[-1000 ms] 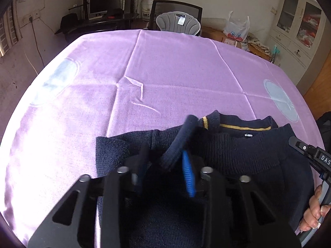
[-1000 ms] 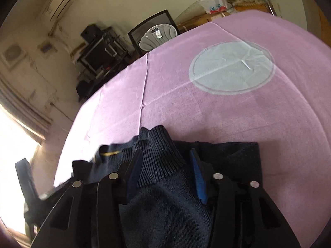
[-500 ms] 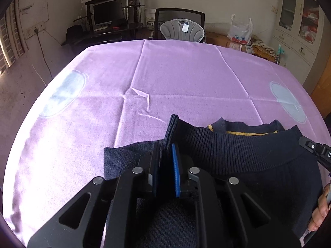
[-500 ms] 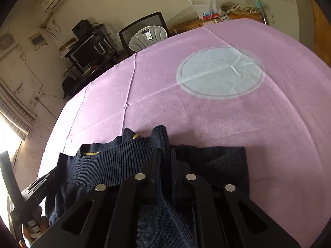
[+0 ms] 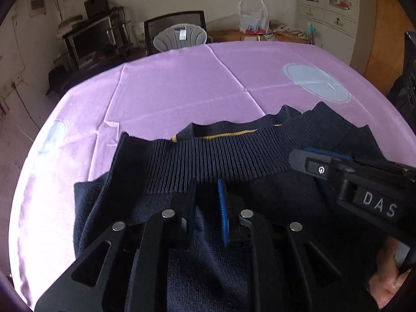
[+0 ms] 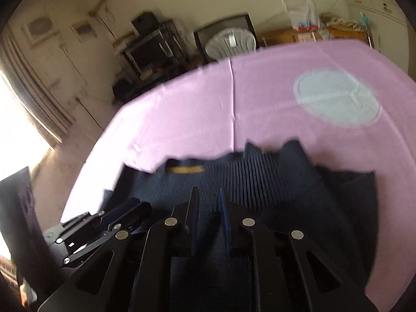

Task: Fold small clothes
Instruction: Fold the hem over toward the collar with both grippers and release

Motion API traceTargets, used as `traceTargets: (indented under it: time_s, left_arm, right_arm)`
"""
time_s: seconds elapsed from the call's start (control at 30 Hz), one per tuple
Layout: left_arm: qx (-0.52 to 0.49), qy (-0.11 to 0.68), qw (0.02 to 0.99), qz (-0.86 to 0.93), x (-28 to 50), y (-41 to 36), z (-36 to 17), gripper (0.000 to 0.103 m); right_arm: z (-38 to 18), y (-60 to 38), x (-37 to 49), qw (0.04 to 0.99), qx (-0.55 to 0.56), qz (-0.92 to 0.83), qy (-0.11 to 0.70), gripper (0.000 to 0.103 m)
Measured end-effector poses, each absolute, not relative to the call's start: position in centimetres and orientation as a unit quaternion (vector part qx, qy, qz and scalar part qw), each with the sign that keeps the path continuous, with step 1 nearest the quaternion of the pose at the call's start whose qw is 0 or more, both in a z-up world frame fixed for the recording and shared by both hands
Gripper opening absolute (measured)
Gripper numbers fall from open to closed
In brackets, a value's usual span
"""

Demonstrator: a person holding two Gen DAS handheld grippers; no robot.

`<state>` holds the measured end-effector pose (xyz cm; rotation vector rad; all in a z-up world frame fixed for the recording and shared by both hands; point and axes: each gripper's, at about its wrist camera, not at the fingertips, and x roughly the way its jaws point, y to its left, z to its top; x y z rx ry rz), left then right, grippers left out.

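Note:
A small navy knitted sweater (image 5: 234,156) lies folded on the purple tablecloth (image 5: 182,91). Its ribbed hem is laid up over the body, and the yellow-trimmed collar (image 5: 228,136) peeks out beyond it. My left gripper (image 5: 206,182) hovers at the near edge of the hem, fingers a narrow gap apart, with fabric under them but nothing pinched. My right gripper (image 6: 208,191) stands the same way over the sweater (image 6: 260,176), in a blurred view. From the left wrist, the right gripper (image 5: 301,156) rests low on the sweater's right part, held by a hand (image 5: 384,280).
Pale round patches (image 5: 314,82) mark the cloth beyond the sweater, one at the left edge too. Past the table's far edge stand a chair (image 5: 179,36), a TV stand (image 5: 91,41), a white plastic bag (image 5: 253,20) and a cabinet (image 5: 330,7).
Both grippers closed on the hem corners, carried the hem forward up to the collar, and now their fingers have parted slightly. The hem lies flat and both views have swung.

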<state>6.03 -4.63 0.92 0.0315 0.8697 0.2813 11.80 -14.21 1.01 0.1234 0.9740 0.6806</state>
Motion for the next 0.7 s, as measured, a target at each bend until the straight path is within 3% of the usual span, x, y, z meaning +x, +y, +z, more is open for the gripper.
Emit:
traceTargets:
  time_s: [0.27, 0.47, 0.7]
  left_arm:
    - [-0.050, 0.411, 0.903, 0.118, 3.4, -3.8, 3.0, 0.021]
    - [-0.049, 0.413, 0.904, 0.095, -1.3, -5.8, 3.5, 0.021]
    - [-0.006, 0.431, 0.893, 0.131, -2.5, -8.8, 1.3, 0.022]
  right_arm:
    - [2.5, -15.1, 11.1, 0.826, 0.076, 0.327, 0.452, 0.019]
    - [5.2, -17.3, 5.4, 0.831, 0.067, 0.347, 0.429, 0.019]
    - [1.7, -18.7, 1.7, 0.814, 0.047, 0.329, 0.477, 0.017]
